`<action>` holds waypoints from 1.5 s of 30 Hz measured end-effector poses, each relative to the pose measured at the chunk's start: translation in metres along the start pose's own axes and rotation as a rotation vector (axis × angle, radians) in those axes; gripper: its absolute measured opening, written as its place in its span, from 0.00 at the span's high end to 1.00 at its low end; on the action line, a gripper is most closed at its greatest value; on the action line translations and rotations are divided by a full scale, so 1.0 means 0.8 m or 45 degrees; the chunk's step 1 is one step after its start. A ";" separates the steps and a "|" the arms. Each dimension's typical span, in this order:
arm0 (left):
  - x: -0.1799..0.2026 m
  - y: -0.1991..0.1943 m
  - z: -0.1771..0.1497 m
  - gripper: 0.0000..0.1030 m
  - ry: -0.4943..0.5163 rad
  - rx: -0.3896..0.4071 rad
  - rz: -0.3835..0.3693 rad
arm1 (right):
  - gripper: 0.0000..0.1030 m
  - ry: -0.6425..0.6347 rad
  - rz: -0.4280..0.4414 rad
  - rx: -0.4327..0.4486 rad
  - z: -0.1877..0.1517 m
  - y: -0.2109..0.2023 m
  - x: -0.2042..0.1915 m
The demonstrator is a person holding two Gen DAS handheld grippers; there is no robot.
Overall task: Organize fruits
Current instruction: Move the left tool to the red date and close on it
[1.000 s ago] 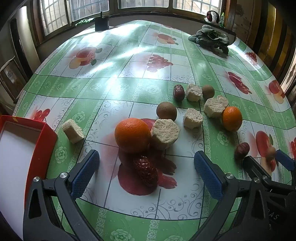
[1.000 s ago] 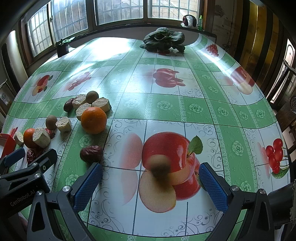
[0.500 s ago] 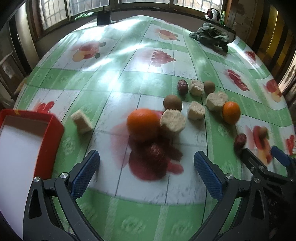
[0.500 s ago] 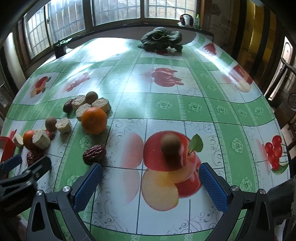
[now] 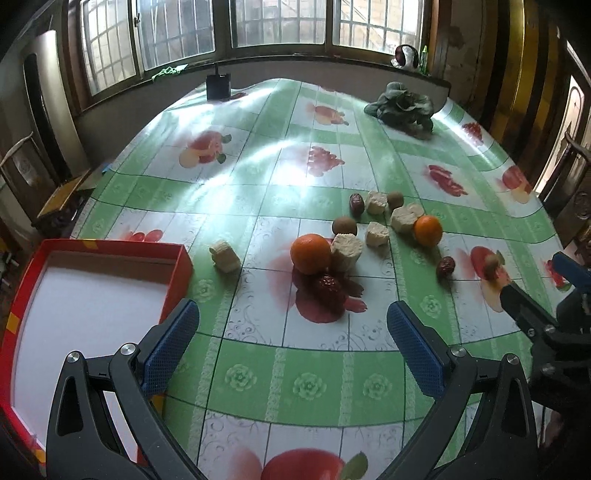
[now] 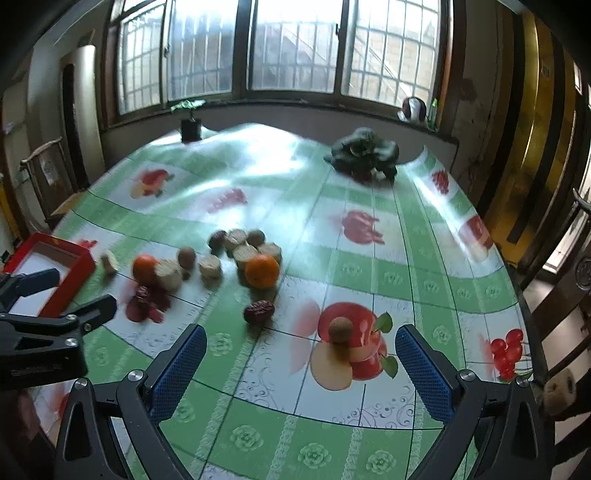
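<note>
- Daylight enters through the barred windows (image 5: 280, 26) at the far wall, leaving the room edges dim.
- White glare washes the far half of the glossy tablecloth (image 5: 295, 177), bleaching its printed pattern.
- Soft, short shadows fall toward the camera beneath the near orange (image 5: 310, 254).
- Fisheye distortion bows the table and darkens the corners of both views.
- The left wrist view is sharp; the right wrist view is smeared by motion blur, so the leafy vegetable (image 6: 364, 153) and the fruit cluster look soft.

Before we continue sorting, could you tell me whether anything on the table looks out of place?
The red tray holds nothing, while the fruit lies loose on the tablecloth. One small brown fruit sits alone, apart from the cluster.
</note>
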State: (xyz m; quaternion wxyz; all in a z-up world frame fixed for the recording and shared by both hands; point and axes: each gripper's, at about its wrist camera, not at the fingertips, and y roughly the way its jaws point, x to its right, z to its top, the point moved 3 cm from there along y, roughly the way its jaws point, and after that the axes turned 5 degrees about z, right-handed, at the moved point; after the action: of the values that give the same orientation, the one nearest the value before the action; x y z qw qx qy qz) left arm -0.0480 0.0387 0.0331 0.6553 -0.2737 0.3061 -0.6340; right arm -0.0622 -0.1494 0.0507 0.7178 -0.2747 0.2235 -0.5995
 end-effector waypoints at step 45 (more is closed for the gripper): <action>0.024 0.074 0.005 0.31 0.026 -0.165 -0.108 | 0.25 0.166 0.346 -0.144 -0.017 0.036 0.009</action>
State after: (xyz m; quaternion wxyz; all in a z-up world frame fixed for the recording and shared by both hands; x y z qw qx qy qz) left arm -0.0050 0.0224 -0.0096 0.6056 -0.3219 0.3411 -0.6428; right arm -0.0484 -0.1543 0.0216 0.7596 -0.2425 0.3380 -0.4999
